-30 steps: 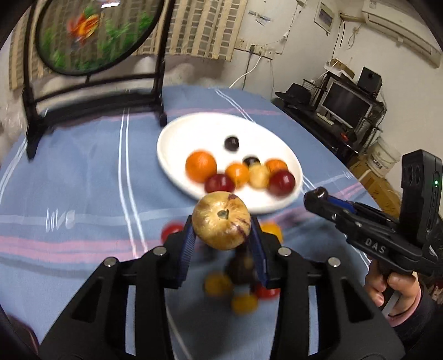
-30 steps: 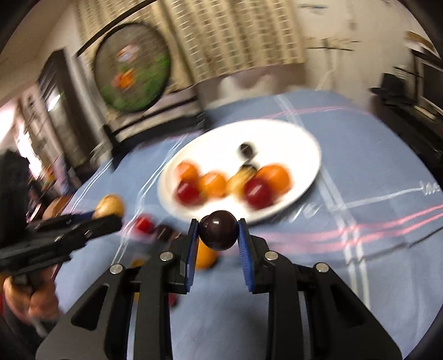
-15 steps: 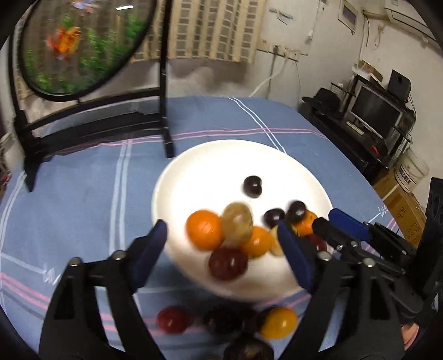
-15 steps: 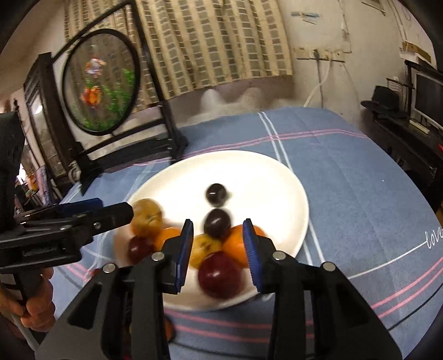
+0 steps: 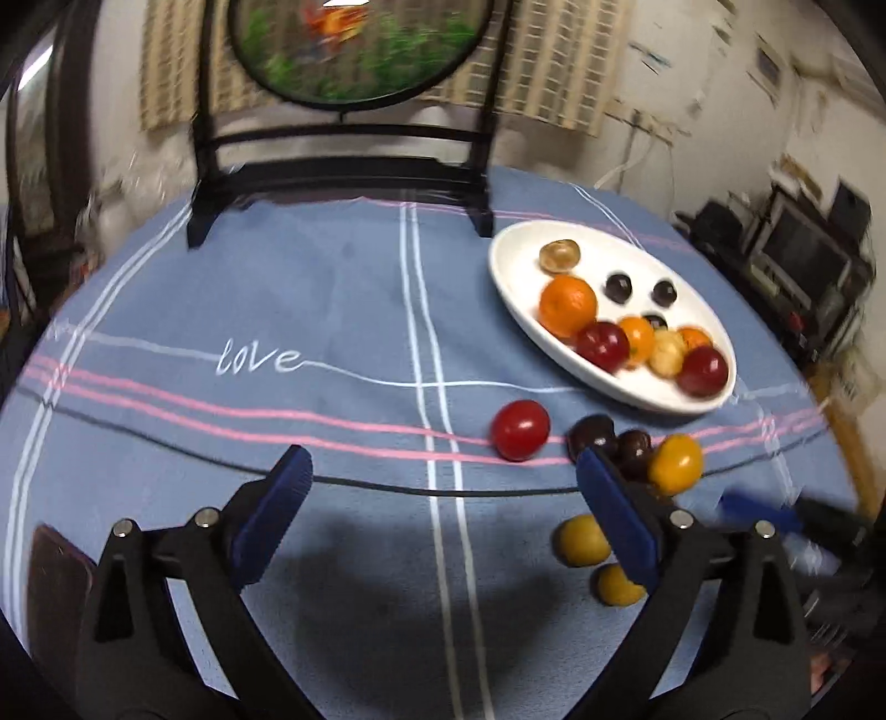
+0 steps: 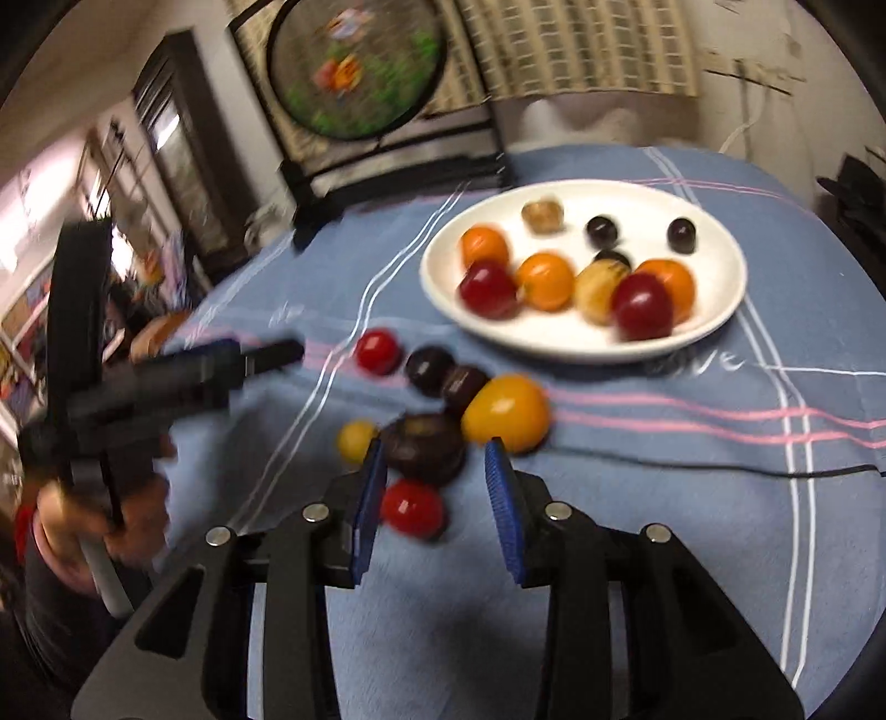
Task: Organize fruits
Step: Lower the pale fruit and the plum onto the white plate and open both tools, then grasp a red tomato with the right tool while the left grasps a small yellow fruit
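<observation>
A white plate (image 5: 559,343) (image 6: 714,327) holds several fruits: oranges, red plums, dark plums and a pale yellow-brown fruit (image 5: 560,255) (image 6: 543,215). Loose fruits lie on the blue cloth in front of it: a red one (image 5: 520,430) (image 6: 377,351), dark ones (image 5: 592,435) (image 6: 429,370), yellow ones (image 5: 674,463) (image 6: 505,412). My left gripper (image 5: 440,495) is wide open and empty, left of the loose fruits. My right gripper (image 6: 434,476) is open and empty, with a big dark fruit (image 6: 423,448) and a red fruit (image 6: 412,507) between its fingers' line.
A black stand with a round painted screen (image 5: 354,50) (image 6: 354,72) stands at the table's far side. The table is covered in a blue striped cloth (image 5: 277,310). A TV and shelves (image 5: 797,260) stand to the right of the table.
Both grippers let their fruits go onto the plate, the left the pale fruit, the right a dark plum. Both then pulled back toward the loose fruits; the left swung left.
</observation>
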